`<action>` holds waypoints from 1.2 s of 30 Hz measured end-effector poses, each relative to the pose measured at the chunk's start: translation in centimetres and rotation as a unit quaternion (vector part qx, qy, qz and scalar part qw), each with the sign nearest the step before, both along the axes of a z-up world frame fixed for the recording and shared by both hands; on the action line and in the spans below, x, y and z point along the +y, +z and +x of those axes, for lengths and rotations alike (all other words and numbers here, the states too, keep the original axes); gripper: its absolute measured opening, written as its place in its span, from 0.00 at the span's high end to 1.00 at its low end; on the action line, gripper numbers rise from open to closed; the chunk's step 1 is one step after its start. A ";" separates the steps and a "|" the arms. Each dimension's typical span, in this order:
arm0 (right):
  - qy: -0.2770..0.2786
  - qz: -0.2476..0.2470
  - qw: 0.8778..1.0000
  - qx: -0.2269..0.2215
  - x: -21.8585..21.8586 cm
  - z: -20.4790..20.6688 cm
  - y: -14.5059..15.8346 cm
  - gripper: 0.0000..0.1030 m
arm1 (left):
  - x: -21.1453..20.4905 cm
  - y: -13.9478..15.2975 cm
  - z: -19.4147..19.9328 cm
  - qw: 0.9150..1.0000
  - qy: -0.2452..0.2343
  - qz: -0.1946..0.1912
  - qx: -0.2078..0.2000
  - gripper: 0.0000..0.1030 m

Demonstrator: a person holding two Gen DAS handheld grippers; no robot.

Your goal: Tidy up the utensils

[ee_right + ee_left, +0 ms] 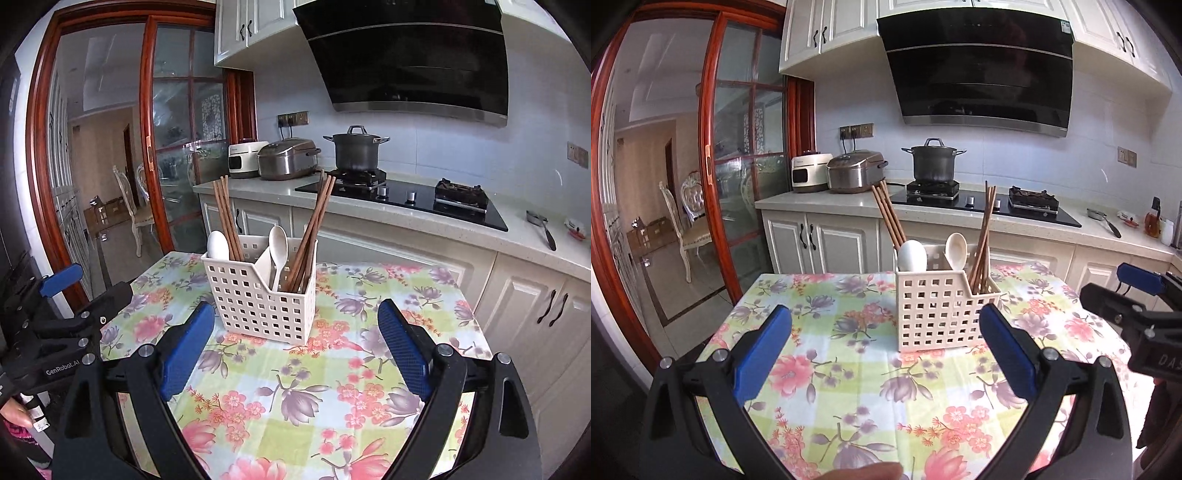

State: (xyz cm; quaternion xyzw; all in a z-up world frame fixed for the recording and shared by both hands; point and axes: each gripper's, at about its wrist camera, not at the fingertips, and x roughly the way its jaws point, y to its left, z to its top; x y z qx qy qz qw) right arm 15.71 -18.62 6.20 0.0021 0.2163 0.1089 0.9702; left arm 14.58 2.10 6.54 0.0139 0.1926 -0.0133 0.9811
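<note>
left gripper [884,332]: jaws spread wide, nothing between the blue pads, held over the near part of the table.
right gripper [295,339]: jaws spread wide as well, empty, aimed at the basket from the near side.
table [820,369]: covered with a flowered checked cloth.
basket [258,302]: white plastic with square holes, upright on the far middle of the table, just beyond both sets of fingertips, touched by neither.
chopsticks, left bunch [225,218]: brown, in the basket's left part, leaning up and to the left.
chopsticks, right bunch [314,225]: brown, in the right compartment, leaning up and to the right.
spoons: one white spoon [218,245] at the left by the left bunch, another white spoon [277,243] in the middle, bowls up.
counter behind: dark pot [356,149] on the stove, two cookers to its left.
</note>
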 end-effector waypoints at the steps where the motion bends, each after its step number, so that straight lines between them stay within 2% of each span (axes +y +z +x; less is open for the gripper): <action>1: 0.000 0.000 1.000 -0.001 0.0 0.1 0.0 0.18 | 0.1 0.0 0.0 1.000 -0.003 -0.004 0.003 0.04; 36: -0.002 0.010 1.000 -0.010 -0.3 -0.4 -0.1 0.18 | 0.0 0.1 -0.4 1.000 -0.010 -0.013 0.015 0.04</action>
